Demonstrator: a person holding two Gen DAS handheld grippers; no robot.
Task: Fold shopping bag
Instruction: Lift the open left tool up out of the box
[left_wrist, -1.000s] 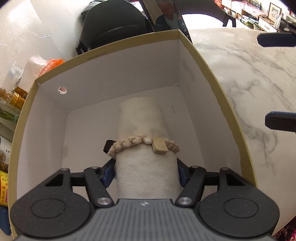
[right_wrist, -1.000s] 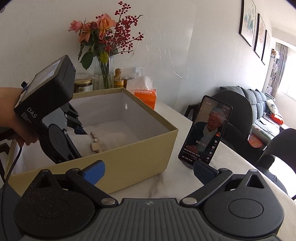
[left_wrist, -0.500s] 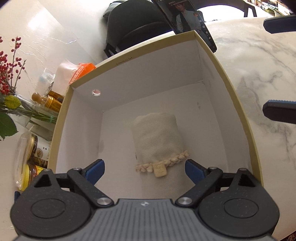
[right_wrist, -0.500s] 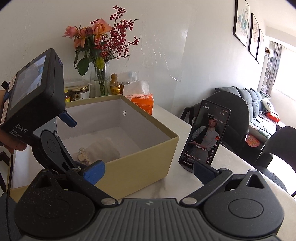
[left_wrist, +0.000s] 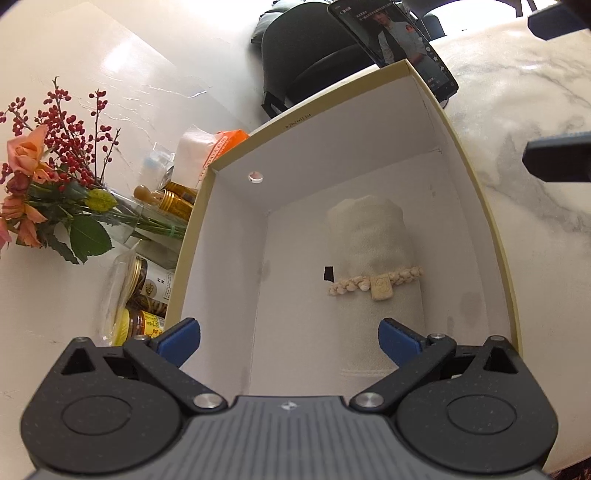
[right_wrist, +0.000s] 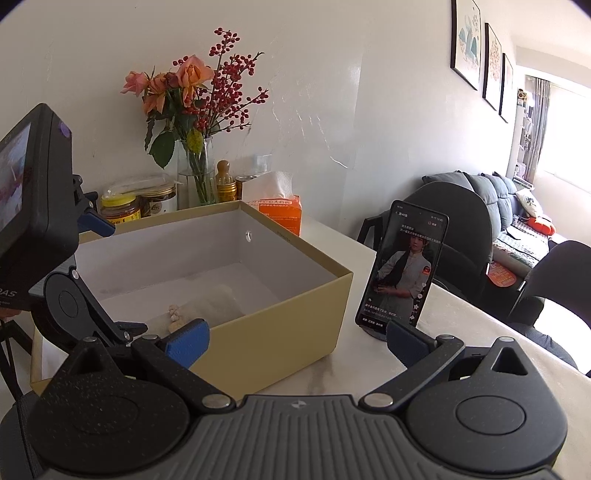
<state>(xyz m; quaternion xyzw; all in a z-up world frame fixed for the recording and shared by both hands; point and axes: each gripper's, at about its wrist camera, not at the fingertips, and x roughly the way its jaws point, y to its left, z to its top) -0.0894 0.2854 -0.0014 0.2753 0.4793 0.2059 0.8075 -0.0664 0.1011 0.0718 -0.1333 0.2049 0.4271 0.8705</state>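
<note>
Flowers (left_wrist: 48, 192): far left, by the jars, outside the box.
Left gripper (left_wrist: 288, 338): jaws spread wide and opening, nothing between them; it hangs over the near left part of the box.
Box (left_wrist: 476, 206): open-topped, on the marble table.
Bag (left_wrist: 373, 254): rolled and tied with a braided cord, lying on the box floor.
Bag axis: runs away from the left gripper, near end to far wall.
Offset: bag sits right of the left jaws' midline, by the right finger.
Right gripper (right_wrist: 297, 336): jaws apart, empty, outside the box's right wall.
Nearer hand: the left, I'd judge.
Phone (right_wrist: 402, 269): propped upright, right of the box.
</note>
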